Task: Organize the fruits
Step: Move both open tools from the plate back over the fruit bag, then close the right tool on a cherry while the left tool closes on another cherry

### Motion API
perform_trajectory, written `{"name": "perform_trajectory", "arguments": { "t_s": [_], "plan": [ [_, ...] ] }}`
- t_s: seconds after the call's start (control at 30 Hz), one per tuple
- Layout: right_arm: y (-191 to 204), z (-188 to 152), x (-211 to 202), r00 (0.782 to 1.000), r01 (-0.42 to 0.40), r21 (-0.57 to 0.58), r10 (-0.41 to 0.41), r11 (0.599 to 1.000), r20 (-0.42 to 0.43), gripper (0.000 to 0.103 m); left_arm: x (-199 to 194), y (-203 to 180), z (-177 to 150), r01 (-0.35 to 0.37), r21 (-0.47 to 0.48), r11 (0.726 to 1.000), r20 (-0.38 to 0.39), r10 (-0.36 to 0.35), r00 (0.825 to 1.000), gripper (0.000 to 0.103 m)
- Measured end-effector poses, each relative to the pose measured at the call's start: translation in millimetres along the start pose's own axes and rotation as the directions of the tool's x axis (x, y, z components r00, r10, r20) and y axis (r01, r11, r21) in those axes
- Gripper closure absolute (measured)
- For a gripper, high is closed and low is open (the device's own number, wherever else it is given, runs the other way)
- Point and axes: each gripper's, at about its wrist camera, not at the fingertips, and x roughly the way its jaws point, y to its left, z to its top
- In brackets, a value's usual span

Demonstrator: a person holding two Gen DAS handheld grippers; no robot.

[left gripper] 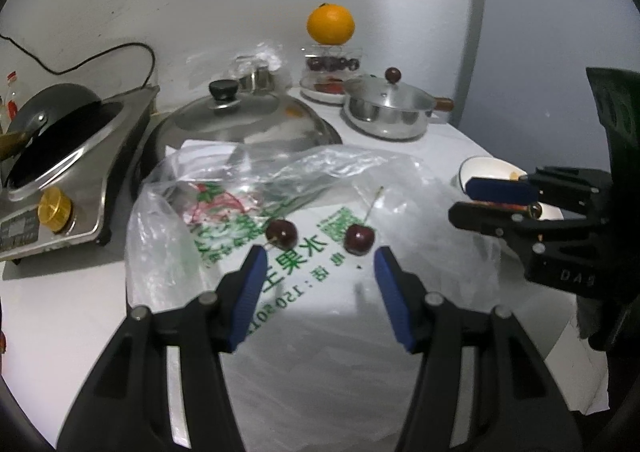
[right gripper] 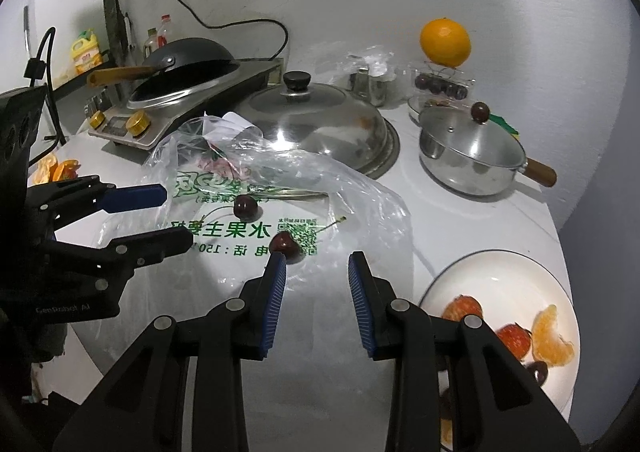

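Two dark red cherries lie on a clear plastic bag [left gripper: 160, 252] with green print. In the left wrist view, one cherry [left gripper: 282, 233] sits just beyond my left gripper's [left gripper: 320, 256] left fingertip and the other cherry [left gripper: 359, 239] just ahead of the right one. The jaws stand open with nothing between them. In the right wrist view, the near cherry [right gripper: 285, 246] touches or nearly touches the left fingertip of my right gripper [right gripper: 317, 258], which is open and empty. A white plate [right gripper: 480, 252] at the right holds orange segments, red fruit pieces and a cherry [right gripper: 538, 370].
An orange [right gripper: 445, 42] rests on a stand above a clear box of cherries [right gripper: 440, 86] at the back. A large steel lid [right gripper: 312, 124], a small lidded pot [right gripper: 472, 156] and an induction cooker with a wok [right gripper: 188, 64] stand behind the bag. Orange pieces [right gripper: 56, 168] lie at the left.
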Motion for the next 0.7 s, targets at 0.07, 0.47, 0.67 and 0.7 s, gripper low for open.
{"name": "perform_trajectory", "arguments": {
  "t_s": [0.07, 0.47, 0.67, 0.7],
  "plan": [
    [2, 3, 5, 1.000, -0.004, -0.001, 0.004, 1.000, -0.002, 0.068, 2, 3, 1, 0.000, -0.002, 1.000, 0.000, 0.000, 1.000, 0.046],
    [10, 13, 30, 0.999, -0.033, -0.009, 0.033, 0.999, -0.022, 0.068, 17, 18, 8, -0.002, -0.023, 1.000, -0.004, 0.002, 1.000, 0.046],
    [12, 17, 46, 0.998, -0.044, -0.013, 0.044, 0.999, -0.036, 0.068, 28, 25, 10, -0.010, -0.034, 0.999, -0.017, 0.010, 1.000, 0.046],
    [13, 17, 48, 0.998, -0.046, -0.015, 0.045, 0.999, -0.038, 0.068, 30, 26, 10, -0.012, -0.036, 0.999, -0.019, 0.011, 1.000, 0.046]
  ]
}}
